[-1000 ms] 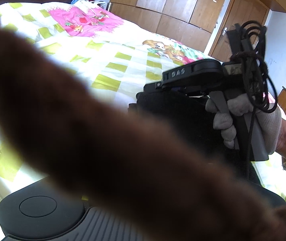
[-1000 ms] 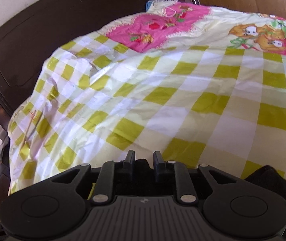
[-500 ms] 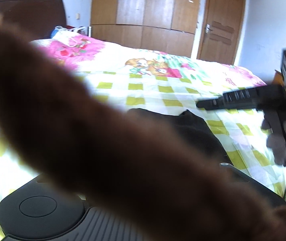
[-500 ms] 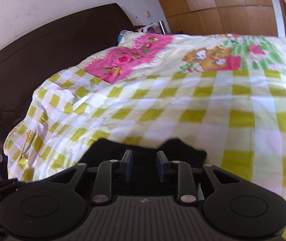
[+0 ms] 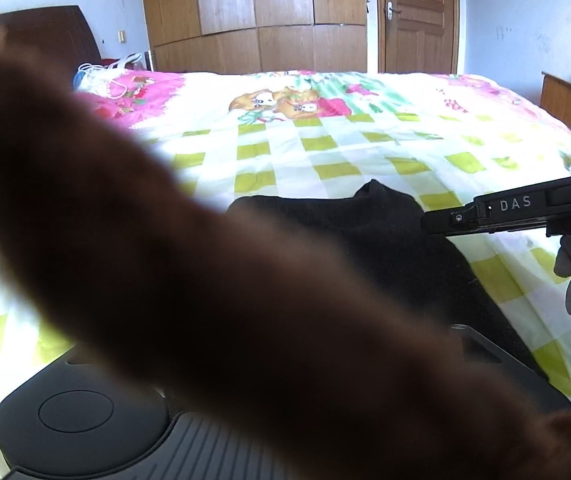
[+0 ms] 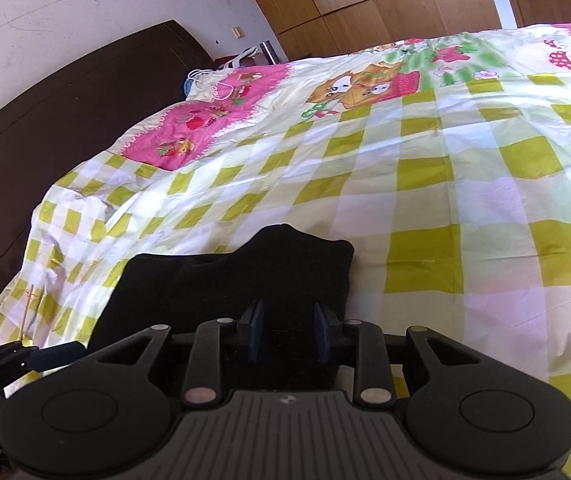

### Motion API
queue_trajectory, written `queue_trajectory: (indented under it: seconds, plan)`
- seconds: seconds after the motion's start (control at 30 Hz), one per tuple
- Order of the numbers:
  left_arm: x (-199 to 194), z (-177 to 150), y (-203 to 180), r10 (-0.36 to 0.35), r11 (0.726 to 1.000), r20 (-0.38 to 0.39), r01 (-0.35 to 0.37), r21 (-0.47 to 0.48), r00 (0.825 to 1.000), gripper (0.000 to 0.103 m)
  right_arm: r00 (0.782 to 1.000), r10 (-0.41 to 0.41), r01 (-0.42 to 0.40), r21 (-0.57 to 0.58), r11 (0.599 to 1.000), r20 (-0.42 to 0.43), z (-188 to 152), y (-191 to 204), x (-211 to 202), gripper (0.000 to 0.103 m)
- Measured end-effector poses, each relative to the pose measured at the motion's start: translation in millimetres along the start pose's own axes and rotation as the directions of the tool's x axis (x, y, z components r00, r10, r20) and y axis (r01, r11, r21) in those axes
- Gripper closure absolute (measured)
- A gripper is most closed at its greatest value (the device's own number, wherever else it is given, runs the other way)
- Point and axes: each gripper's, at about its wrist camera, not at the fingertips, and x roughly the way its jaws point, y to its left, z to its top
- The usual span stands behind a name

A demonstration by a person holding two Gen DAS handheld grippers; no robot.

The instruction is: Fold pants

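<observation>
The right gripper (image 6: pixel 288 332) has its two flat blue-padded fingers (image 6: pixel 254 330) standing apart with nothing between them, hovering just above the near edge of the pants (image 6: pixel 221 292). The pants are soft, matte black cloth, folded into a thick, roughly rectangular bundle with one rounded hump rising along the far edge; they lie on the bed (image 6: pixel 425 184) near its front edge. Whether the left gripper's fingers are apart or together I cannot tell: a blurred, fuzzy brown sleeve (image 5: pixel 189 280) crosses diagonally in front of that camera and hides them. Beyond the pants, the bed wears a smooth, lightly creased sheet of yellow-green and white checks with pink cartoon panels. A dark wooden headboard (image 6: pixel 45 120) stands at the bed's left, and panelled wooden wardrobes (image 5: pixel 253 12) behind it.
</observation>
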Motion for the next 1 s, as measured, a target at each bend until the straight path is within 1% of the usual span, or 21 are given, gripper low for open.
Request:
queue_trajectory:
  seconds: [0.07,0.1,0.17,0.2,0.27,0.33,0.37,0.4,0.43,0.47,0.5,0.57,0.6,0.63,0.67,0.7,0.73,0.8,0.83,0.87,1.0]
  plan:
    - [18,-6,0,0.009,1.0,-0.048,-0.008,0.015,0.999,0.035,0.999,-0.038,0.038,0.0,0.999,-0.025,-3,-2,10,0.051]
    - [23,-9,0,0.012,1.0,-0.057,-0.01,0.022,0.998,0.033,0.999,-0.035,0.035,0.007,0.999,-0.023,-5,-3,8,0.051]
    - [18,-9,3,0.002,1.0,-0.039,-0.002,0.013,0.999,0.033,0.999,-0.028,0.028,0.016,0.999,-0.019,-5,-4,-1,0.051]
    - [11,-7,5,-0.006,1.0,-0.022,0.006,0.01,1.0,0.034,0.999,-0.021,0.021,0.028,0.999,-0.024,-5,-5,-8,0.051]
    - [2,-4,10,0.002,1.0,-0.007,-0.002,0.009,1.0,0.034,0.999,0.017,-0.016,0.047,0.999,-0.03,-9,-8,-18,0.049]
    - [2,-3,20,0.013,1.0,-0.004,-0.013,-0.017,1.0,0.03,0.996,0.055,-0.05,0.074,0.996,-0.067,-17,-11,-20,0.042]
    - [7,-4,26,0.008,0.999,-0.018,-0.008,-0.048,1.0,0.026,0.993,0.071,-0.062,0.097,0.993,-0.093,-21,-13,-17,0.04]
    - [13,-6,32,-0.011,0.996,-0.039,0.008,-0.084,0.999,0.025,0.99,0.082,-0.069,0.111,0.991,-0.116,-25,-14,-13,0.039]
    - [20,-8,37,-0.045,0.991,-0.062,0.037,-0.128,0.997,0.025,0.987,0.086,-0.07,0.118,0.99,-0.133,-28,-14,-8,0.039]
    - [25,-10,39,-0.072,0.987,-0.071,0.061,-0.151,0.995,0.025,0.987,0.091,-0.074,0.121,0.99,-0.136,-31,-13,-4,0.037]
    - [27,-12,39,-0.085,0.985,-0.069,0.073,-0.158,0.994,0.023,0.986,0.096,-0.081,0.114,0.99,-0.134,-32,-12,-3,0.035]
    - [30,-15,36,-0.111,0.982,-0.07,0.099,-0.159,0.991,0.022,0.984,0.106,-0.093,0.1,0.991,-0.141,-30,-10,-1,0.034]
    - [30,-15,36,-0.145,0.977,-0.071,0.132,-0.167,0.987,0.022,0.983,0.118,-0.104,0.103,0.989,-0.141,-30,-12,0,0.034]
    - [29,-17,35,-0.173,0.972,-0.07,0.159,-0.173,0.982,0.022,0.982,0.131,-0.115,0.117,0.986,-0.138,-31,-14,1,0.035]
    - [29,-18,32,-0.175,0.973,-0.073,0.161,-0.162,0.982,0.021,0.981,0.141,-0.123,0.133,0.983,-0.135,-32,-17,2,0.038]
    - [30,-19,28,-0.166,0.977,-0.077,0.154,-0.147,0.983,0.02,0.981,0.146,-0.127,0.145,0.981,-0.13,-32,-20,3,0.045]
    - [33,-20,26,-0.163,0.978,-0.084,0.15,-0.144,0.983,0.02,0.98,0.148,-0.128,0.151,0.98,-0.129,-32,-21,3,0.048]
    - [35,-18,23,-0.161,0.975,-0.083,0.145,-0.17,0.984,0.02,0.979,0.165,-0.143,0.172,0.975,-0.12,-29,-27,-2,0.059]
    - [35,-16,19,-0.156,0.975,-0.08,0.14,-0.172,0.985,0.02,0.979,0.171,-0.148,0.188,0.971,-0.113,-27,-30,-6,0.06]
    - [35,-14,14,-0.157,0.976,-0.076,0.142,-0.167,0.985,0.02,0.981,0.161,-0.139,0.192,0.971,-0.107,-25,-33,-10,0.06]
    - [41,2,-15,-0.233,0.965,-0.047,0.225,-0.133,0.971,0.018,0.997,0.058,-0.045,0.215,0.976,-0.054,-15,-53,-31,0.06]
